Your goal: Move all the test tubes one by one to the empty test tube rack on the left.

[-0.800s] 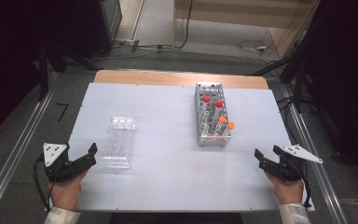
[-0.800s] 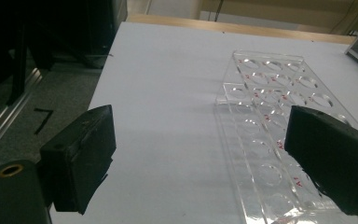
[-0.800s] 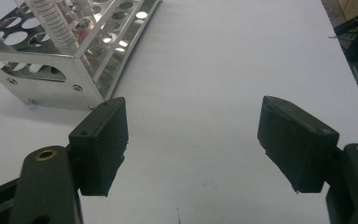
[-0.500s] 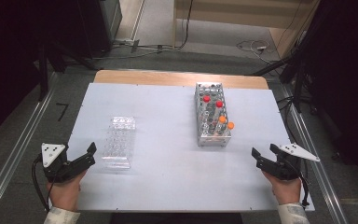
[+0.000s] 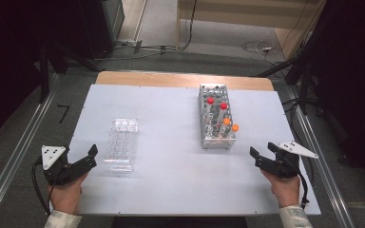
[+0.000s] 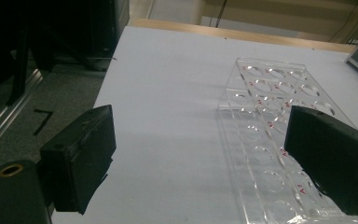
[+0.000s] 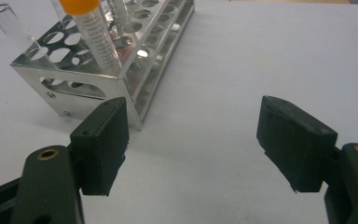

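Note:
A clear acrylic tube rack with empty holes lies on the left half of the white table. My left gripper is just left of its near end, open and holding nothing. In the left gripper view the clear rack runs away ahead and to the right of the left gripper. A metal rack right of centre holds tubes with red caps and orange caps. My right gripper stands open near the rack's front right corner. The metal rack and an orange-capped tube are ahead and to the left of the right gripper.
A wooden strip edges the table's far side. Metal rails run along both sides on the floor, and dark equipment and cables stand beyond. An uncapped glass tube leans at the metal rack's near corner.
The right gripper has edged slightly left toward the metal rack. The left gripper and both racks have stayed where they were.

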`<action>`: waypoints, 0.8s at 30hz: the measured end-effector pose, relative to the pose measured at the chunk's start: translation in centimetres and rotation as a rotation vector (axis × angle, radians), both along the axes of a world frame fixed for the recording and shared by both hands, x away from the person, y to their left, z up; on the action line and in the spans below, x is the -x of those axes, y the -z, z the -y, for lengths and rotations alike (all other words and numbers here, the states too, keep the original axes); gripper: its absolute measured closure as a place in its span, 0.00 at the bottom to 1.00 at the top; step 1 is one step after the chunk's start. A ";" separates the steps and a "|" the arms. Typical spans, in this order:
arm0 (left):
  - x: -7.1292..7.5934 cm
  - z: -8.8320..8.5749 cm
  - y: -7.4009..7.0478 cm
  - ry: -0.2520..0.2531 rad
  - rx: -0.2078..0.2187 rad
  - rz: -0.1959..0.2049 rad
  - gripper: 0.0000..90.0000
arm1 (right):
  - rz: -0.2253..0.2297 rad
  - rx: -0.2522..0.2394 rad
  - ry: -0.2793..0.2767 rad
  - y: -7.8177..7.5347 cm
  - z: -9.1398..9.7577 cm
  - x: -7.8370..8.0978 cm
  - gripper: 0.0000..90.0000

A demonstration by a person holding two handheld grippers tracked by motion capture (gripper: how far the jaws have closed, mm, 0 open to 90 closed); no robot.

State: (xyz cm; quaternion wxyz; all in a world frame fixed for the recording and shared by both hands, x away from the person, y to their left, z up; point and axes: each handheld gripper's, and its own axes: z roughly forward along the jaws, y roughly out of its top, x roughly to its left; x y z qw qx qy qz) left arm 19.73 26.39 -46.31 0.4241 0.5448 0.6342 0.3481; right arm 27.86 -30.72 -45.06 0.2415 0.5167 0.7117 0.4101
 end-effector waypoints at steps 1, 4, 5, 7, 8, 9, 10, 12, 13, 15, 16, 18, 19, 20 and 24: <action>0.0 0.0 0.0 0.002 -0.002 -0.002 0.10 | -0.001 0.000 -0.006 0.0 -0.2 -0.1 0.27; -0.1 0.0 0.1 -0.002 0.003 -0.005 0.10 | 0.003 0.002 -0.020 -0.1 -0.7 -0.3 0.27; -0.1 0.0 0.1 -0.002 0.003 -0.005 0.10 | 0.006 0.004 -0.024 -0.1 -0.8 -0.4 0.27; 0.0 0.0 0.0 -0.007 0.001 -0.001 0.10 | 0.010 0.004 -0.031 -0.2 -1.1 -0.5 0.27; 0.0 0.0 0.0 -0.008 0.002 0.000 0.10 | 0.009 0.005 -0.034 -0.2 -1.2 -0.6 0.27; 0.0 0.0 0.0 -0.008 0.003 0.001 0.10 | 0.010 0.007 -0.034 -0.2 -1.4 -0.7 0.27; -0.1 0.0 0.0 -0.009 0.003 0.001 0.10 | 0.012 0.010 -0.039 -0.2 -1.4 -0.8 0.27; -0.1 0.0 0.0 -0.009 0.002 0.000 0.10 | 0.010 0.012 -0.039 -0.2 -1.6 -0.9 0.27; -0.1 0.0 0.0 -0.007 0.002 0.000 0.10 | 0.014 0.012 -0.044 -0.2 -1.7 -0.9 0.28; -0.1 0.0 0.0 -0.005 0.002 -0.002 0.10 | 0.021 0.012 -0.047 -0.2 -1.9 -0.9 0.28; -0.1 0.0 0.0 -0.006 0.000 -0.004 0.10 | 0.027 0.016 -0.052 -0.2 -2.1 -1.0 0.29; -0.1 0.1 0.0 -0.006 -0.002 -0.004 0.10 | 0.029 0.020 -0.061 -0.1 -2.5 -1.1 0.29; -0.1 0.1 0.0 -0.004 -0.001 -0.001 0.10 | 0.029 0.024 -0.064 -0.1 -2.7 -1.2 0.29; -0.1 0.1 0.0 -0.004 -0.001 -0.001 0.10 | 0.033 0.026 -0.074 -0.1 -2.9 -1.3 0.30; -0.1 0.2 0.0 -0.003 -0.011 0.000 0.10 | 0.037 0.031 -0.097 -0.1 -4.0 -1.7 0.31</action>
